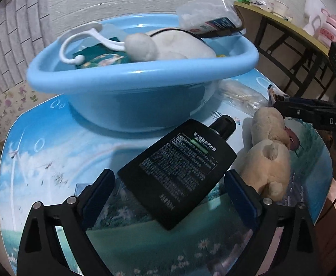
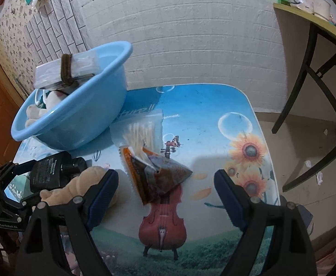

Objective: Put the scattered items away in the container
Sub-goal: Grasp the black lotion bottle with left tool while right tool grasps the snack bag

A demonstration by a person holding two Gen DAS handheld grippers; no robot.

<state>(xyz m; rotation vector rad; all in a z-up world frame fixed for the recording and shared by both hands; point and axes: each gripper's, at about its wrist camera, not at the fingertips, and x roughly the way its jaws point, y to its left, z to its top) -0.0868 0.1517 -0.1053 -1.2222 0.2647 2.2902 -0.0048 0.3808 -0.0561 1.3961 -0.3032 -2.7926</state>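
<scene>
A light blue basin [image 1: 131,78] stands at the back of the table, holding a white plush toy [image 1: 174,46], a white hook-shaped piece [image 1: 75,46] and a teal packet. A clear plastic box [image 1: 204,16] rests on its rim. A flat black bottle [image 1: 179,168] lies on the table between the fingers of my left gripper [image 1: 169,180], which is open around it. A tan plush bear [image 1: 267,151] lies just right of it. My right gripper [image 2: 164,180] is open over an orange-brown snack packet [image 2: 158,174], with wide gaps either side. A clear bag of cotton swabs [image 2: 142,131] lies behind the packet.
The table top [image 2: 214,115] carries a printed picture with rounded corners; its right edge drops to the floor. A wooden side table [image 2: 317,34] with black legs stands at the right, with cups on it. A white brick wall runs close behind.
</scene>
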